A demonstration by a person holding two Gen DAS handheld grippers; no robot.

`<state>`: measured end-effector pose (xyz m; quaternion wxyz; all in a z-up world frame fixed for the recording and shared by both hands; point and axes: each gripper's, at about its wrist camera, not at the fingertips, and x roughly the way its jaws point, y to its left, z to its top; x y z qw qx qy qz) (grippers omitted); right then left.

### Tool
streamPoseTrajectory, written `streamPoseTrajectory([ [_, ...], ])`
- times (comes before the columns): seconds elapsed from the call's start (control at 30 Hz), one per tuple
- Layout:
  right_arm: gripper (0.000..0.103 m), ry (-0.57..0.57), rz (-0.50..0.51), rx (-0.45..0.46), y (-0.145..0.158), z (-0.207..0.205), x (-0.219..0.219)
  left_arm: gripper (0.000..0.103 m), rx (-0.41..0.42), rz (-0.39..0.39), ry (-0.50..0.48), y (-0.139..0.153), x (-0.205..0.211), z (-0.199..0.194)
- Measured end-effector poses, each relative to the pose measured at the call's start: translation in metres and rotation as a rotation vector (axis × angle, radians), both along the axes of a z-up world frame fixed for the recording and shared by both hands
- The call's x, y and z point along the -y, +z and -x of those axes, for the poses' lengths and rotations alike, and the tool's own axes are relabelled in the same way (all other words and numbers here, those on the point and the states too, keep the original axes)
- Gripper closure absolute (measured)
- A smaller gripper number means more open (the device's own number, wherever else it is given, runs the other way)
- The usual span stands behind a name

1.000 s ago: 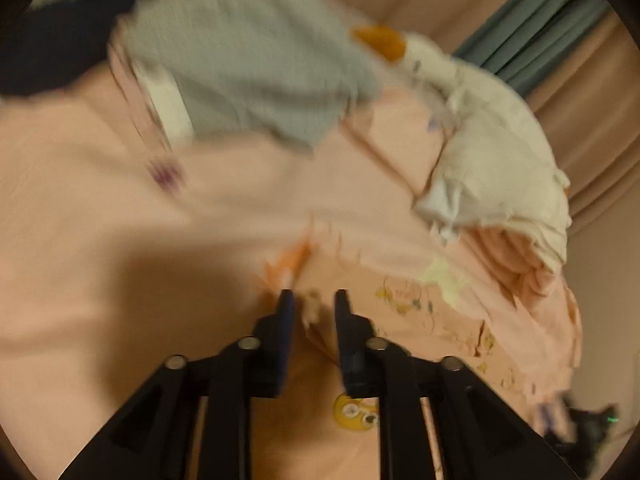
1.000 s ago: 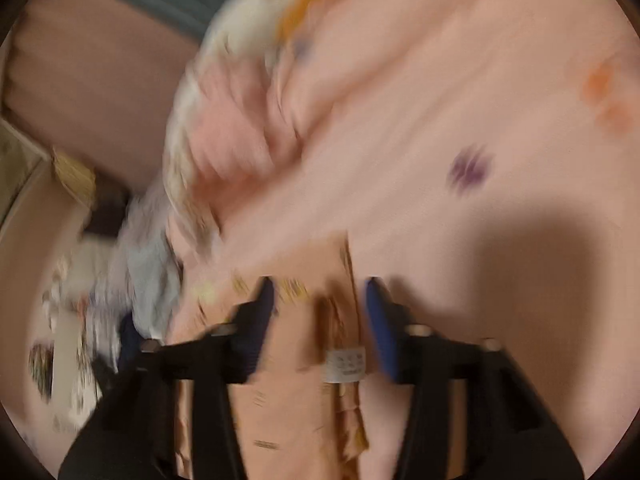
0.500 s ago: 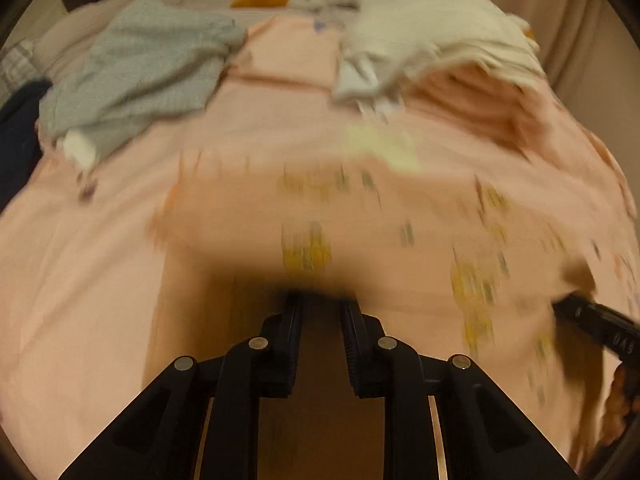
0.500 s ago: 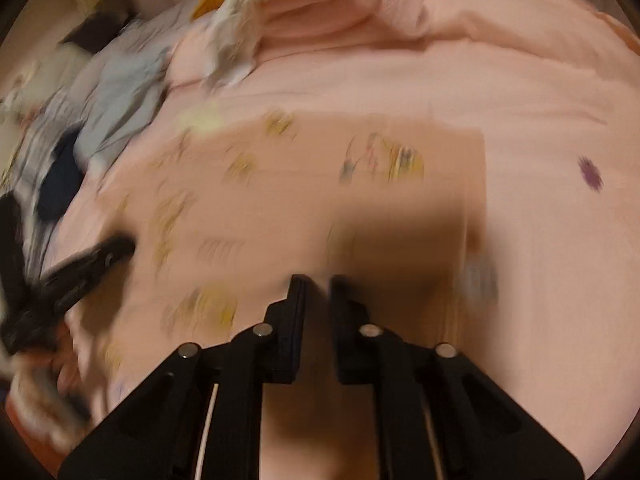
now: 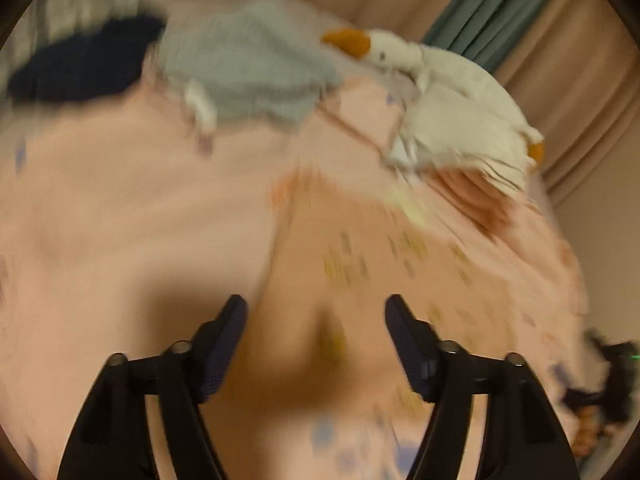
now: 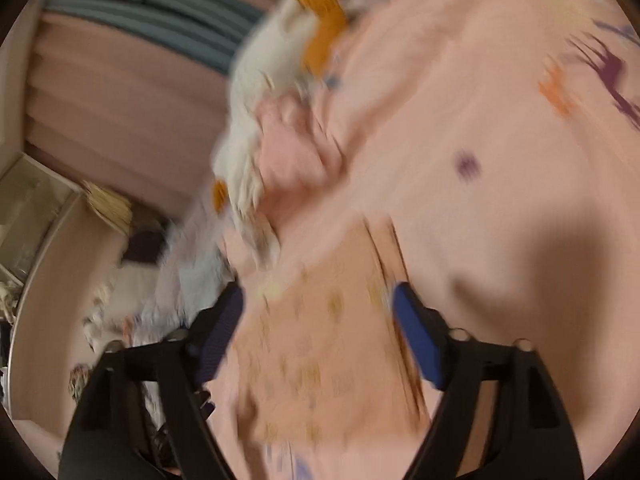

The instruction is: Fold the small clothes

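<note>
The left gripper (image 5: 316, 308) stood wide apart at the bottom centre of its frame, its jaws having just been opening; the small peach garment (image 5: 360, 280) lay under the gap, and the pads pressed on nothing. That garment, printed with little yellow motifs, spread from the lower middle of the frame toward the right over the pink bedsheet (image 5: 120, 208). A dark shadow sat on the cloth just ahead of the fingers. Farther up, a grey garment (image 5: 248, 68) lay at the upper centre with a navy garment (image 5: 80, 64) beside it at the upper left. A white goose plush toy (image 5: 452, 96) with an orange beak rested at the upper right, in front of the curtains (image 5: 560, 40).

The right gripper (image 6: 318, 300) was likewise spread wide at the bottom of its frame, jaws having just been opening, gripping nothing. The peach garment (image 6: 320, 340) lay between and ahead of its fingers in the lower centre. The plush (image 6: 264, 100) lay at the upper centre, the sheet (image 6: 480, 120) filled the right side, and both views were blurred.
</note>
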<state>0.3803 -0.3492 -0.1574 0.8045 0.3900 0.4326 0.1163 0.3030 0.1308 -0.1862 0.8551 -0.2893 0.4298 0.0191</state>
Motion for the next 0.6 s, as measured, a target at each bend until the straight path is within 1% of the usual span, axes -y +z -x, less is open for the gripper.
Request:
streamPoseTrajectory([
  [0.03,0.011,0.017,0.059,-0.107,-0.001,0.011,-0.005,0.029,-0.008,0.092,-0.027,-0.009,0.000,0.016],
  [0.07,0.012,0.039,0.110,-0.191,-0.004,0.022,-0.010,0.029,-0.024,0.145,-0.039,-0.015,0.001,0.024],
  [0.1,0.012,0.056,0.126,-0.226,-0.010,0.032,-0.011,0.029,-0.052,0.218,-0.038,-0.027,0.002,0.033],
  [0.13,0.013,0.074,0.124,-0.234,-0.016,0.042,-0.015,0.029,-0.073,0.277,-0.038,-0.035,0.004,0.038],
  [0.17,0.015,0.102,0.133,-0.290,-0.028,0.048,-0.021,0.029,-0.097,0.367,-0.050,-0.048,0.007,0.044],
  [0.2,0.022,0.104,0.108,-0.326,-0.035,0.052,-0.023,0.029,-0.116,0.442,-0.058,-0.059,0.009,0.045],
  [0.23,0.022,0.099,0.030,-0.341,-0.045,0.055,-0.026,0.029,-0.117,0.505,-0.061,-0.067,0.011,0.045],
  [0.27,0.023,0.112,-0.045,-0.335,-0.056,0.057,-0.031,0.029,-0.103,0.546,-0.055,-0.075,0.013,0.043],
  [0.3,0.024,0.120,-0.070,-0.349,-0.066,0.055,-0.038,0.029,-0.079,0.560,-0.038,-0.078,0.014,0.040],
  [0.33,0.024,0.101,-0.102,-0.371,-0.077,0.058,-0.042,0.029,-0.047,0.582,-0.013,-0.078,0.012,0.039],
  [0.37,0.024,0.049,-0.147,-0.352,-0.084,0.064,-0.042,0.029,0.000,0.617,0.033,-0.078,0.010,0.039],
  [0.4,0.024,0.016,-0.172,-0.317,-0.084,0.068,-0.043,0.029,0.040,0.636,0.066,-0.078,0.009,0.038],
  [0.43,0.024,-0.017,-0.198,-0.269,-0.084,0.067,-0.044,0.029,0.064,0.643,0.095,-0.080,0.008,0.033],
  [0.5,0.024,-0.070,-0.230,-0.226,-0.086,0.066,-0.044,0.029,0.078,0.627,0.137,-0.082,0.010,0.023],
  [0.6,0.025,-0.106,-0.233,-0.197,-0.087,0.054,-0.050,0.029,0.097,0.534,0.123,-0.074,0.020,0.002],
])
